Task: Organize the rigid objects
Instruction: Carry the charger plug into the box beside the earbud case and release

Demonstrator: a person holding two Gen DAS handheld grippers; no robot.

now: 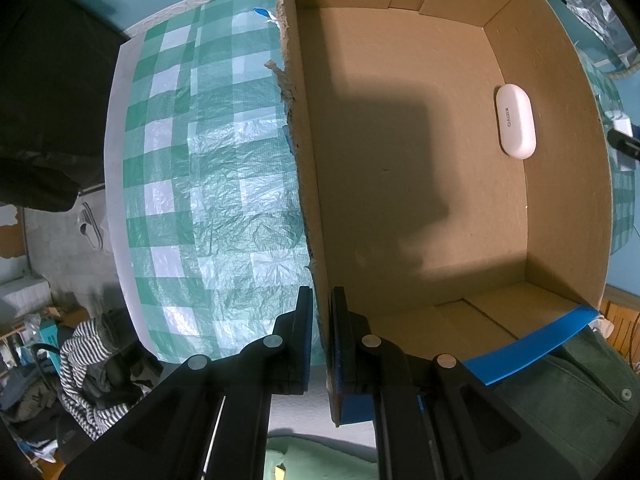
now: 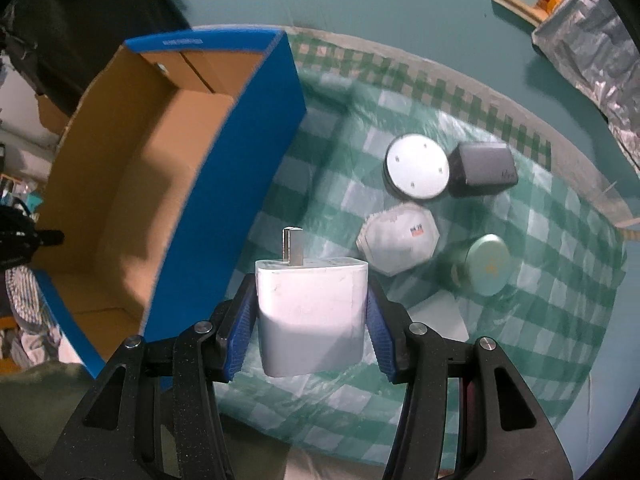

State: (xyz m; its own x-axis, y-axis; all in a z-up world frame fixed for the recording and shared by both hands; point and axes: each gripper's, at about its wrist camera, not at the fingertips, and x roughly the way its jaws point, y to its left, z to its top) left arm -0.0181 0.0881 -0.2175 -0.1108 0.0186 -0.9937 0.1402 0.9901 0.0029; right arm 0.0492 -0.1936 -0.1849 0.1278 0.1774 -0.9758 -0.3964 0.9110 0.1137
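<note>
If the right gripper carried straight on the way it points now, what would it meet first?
Likely the white faceted container on the checked tablecloth, just ahead of the white charger held by the right gripper; depth is unclear.

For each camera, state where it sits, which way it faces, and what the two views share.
Left wrist: rides the left tool, facing down into the cardboard box, fingers clamping its wall; white case inside.
Right wrist: rides the right tool, facing the checkered cloth, gripping a white charger.
Shared: the box and the cloth.
</note>
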